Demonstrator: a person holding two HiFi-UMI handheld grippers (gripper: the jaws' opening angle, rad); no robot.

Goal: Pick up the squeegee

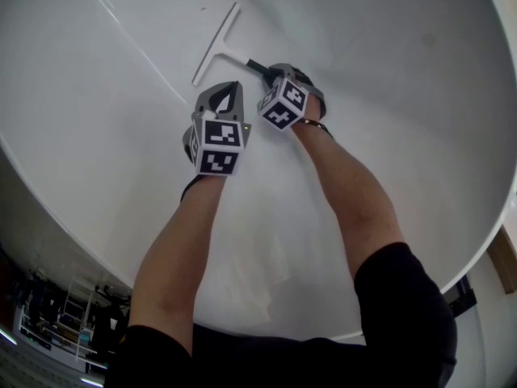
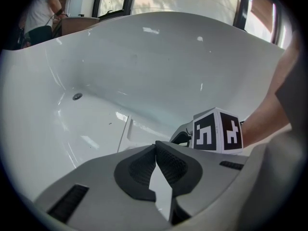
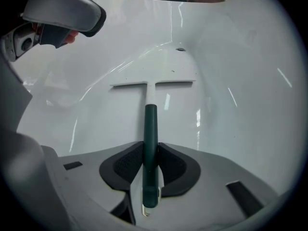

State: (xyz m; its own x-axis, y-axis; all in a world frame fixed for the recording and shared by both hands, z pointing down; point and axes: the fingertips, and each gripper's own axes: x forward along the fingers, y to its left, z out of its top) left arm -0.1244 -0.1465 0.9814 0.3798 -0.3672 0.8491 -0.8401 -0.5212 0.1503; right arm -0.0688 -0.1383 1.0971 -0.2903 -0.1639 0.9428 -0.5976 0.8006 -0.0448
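A white T-shaped squeegee (image 1: 215, 45) with a dark green handle (image 3: 150, 143) lies on the floor of a white bathtub (image 1: 388, 47). In the right gripper view its blade (image 3: 153, 84) lies crosswise ahead. My right gripper (image 3: 150, 165) is shut on the green handle, whose end sticks out behind the pads. My left gripper (image 2: 155, 154) is shut with nothing between its jaws; it hovers just left of the right gripper (image 1: 271, 78). In the left gripper view the squeegee blade (image 2: 126, 133) shows edge-on beyond the jaws.
The tub's curved walls rise on all sides. A drain (image 2: 77, 96) sits in the tub floor beyond the squeegee (image 3: 180, 49). A person (image 2: 41, 8) stands behind the tub rim at the far left.
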